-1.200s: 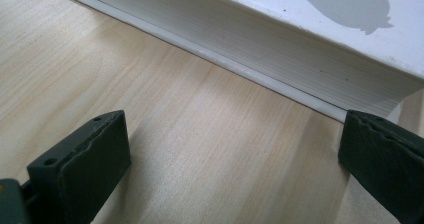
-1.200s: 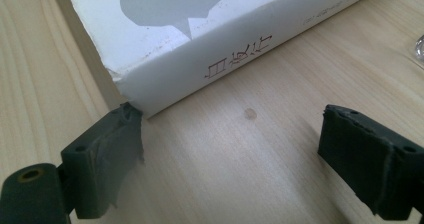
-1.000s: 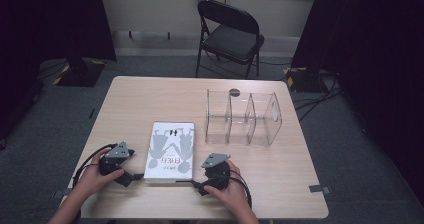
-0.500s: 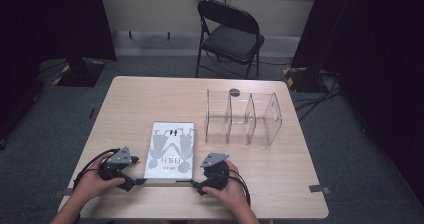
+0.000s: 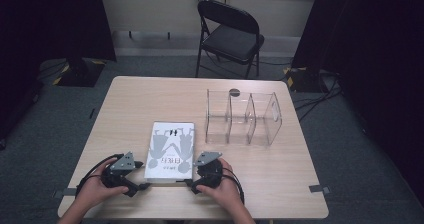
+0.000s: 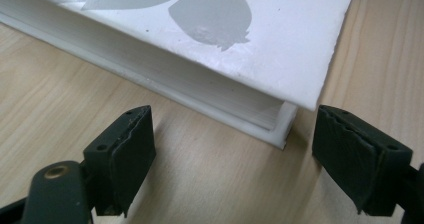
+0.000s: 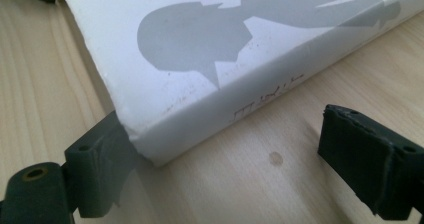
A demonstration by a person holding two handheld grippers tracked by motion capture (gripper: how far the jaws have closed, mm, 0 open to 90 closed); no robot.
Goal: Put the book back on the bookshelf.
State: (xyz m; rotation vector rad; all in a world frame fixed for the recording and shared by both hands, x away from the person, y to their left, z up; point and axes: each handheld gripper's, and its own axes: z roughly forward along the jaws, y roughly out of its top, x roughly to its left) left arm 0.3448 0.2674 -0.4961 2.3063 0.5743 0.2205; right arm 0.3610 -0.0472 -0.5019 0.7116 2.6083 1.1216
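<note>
Tabletop's near edge: both grippers have closed in on the book [image 5: 171, 149], left gripper [image 5: 141, 186] and right gripper [image 5: 190, 185] agape at its near corners, ready to grip

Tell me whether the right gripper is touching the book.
Touching. In the right gripper view, one finger of the right gripper presses against the book at its near corner; the other stands clear.

The white book [image 5: 170, 150] lies flat and shut on the wood, grey silhouette figures and some lettering on its cover. Ahead of my left jaws, spread wide, sits its page-edge corner [image 6: 280, 121], about midway between them and clear of both. At my right jaws, also spread, its spine corner [image 7: 150, 144] touches the left one, the lettered spine running off between them
</note>
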